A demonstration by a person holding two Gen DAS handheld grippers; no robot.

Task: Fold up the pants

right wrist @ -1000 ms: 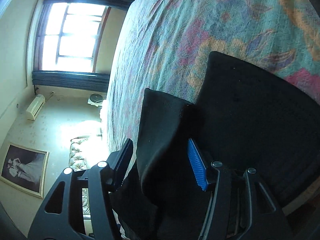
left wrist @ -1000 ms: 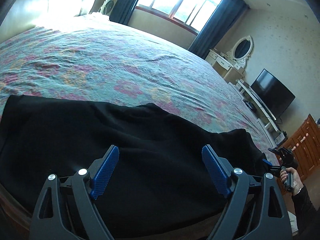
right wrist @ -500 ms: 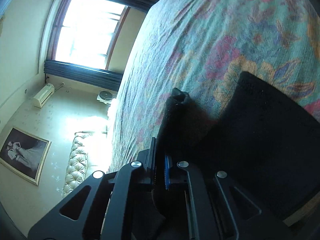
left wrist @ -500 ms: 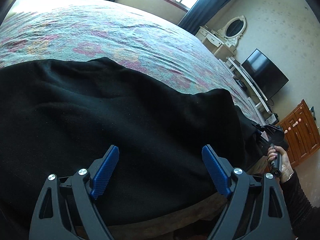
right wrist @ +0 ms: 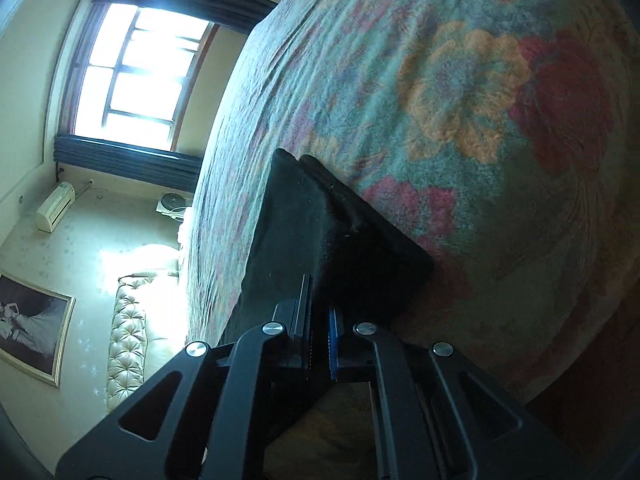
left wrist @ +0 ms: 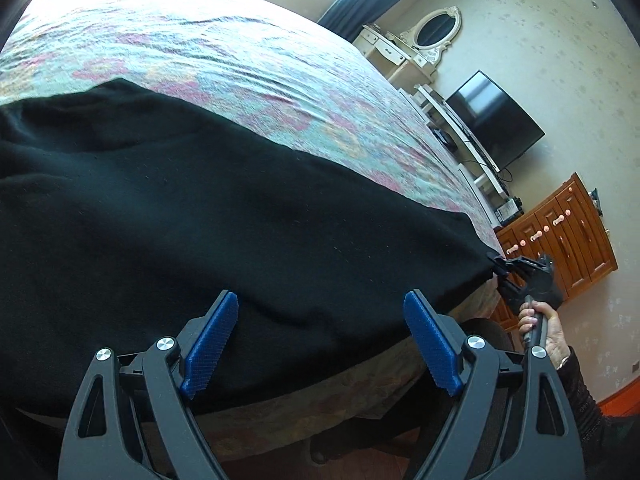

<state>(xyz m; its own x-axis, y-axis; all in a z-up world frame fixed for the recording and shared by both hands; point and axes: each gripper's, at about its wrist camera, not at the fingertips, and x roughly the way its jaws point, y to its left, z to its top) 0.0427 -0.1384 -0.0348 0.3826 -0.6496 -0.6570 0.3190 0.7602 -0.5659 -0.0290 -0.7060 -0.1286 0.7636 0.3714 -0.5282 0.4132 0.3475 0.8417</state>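
Black pants (left wrist: 208, 216) lie spread along the near edge of a bed with a floral cover (left wrist: 248, 68). My left gripper (left wrist: 320, 344) is open and empty, its blue pads above the near edge of the pants. In the left wrist view my right gripper (left wrist: 500, 266) grips the far right corner of the pants at the bed's edge. In the right wrist view my right gripper (right wrist: 319, 344) is shut on a corner of the pants (right wrist: 312, 232), which rises as a stretched fold above the jaws.
A white dresser with an oval mirror (left wrist: 436, 32), a dark TV (left wrist: 496, 124) and a wooden cabinet (left wrist: 560, 236) stand beyond the bed. A window (right wrist: 136, 80) and tufted headboard (right wrist: 128, 340) show in the right wrist view.
My right gripper closed on the pants corner and pulled it outward to the bed's edge. My left gripper moved in lower over the pants and stayed open.
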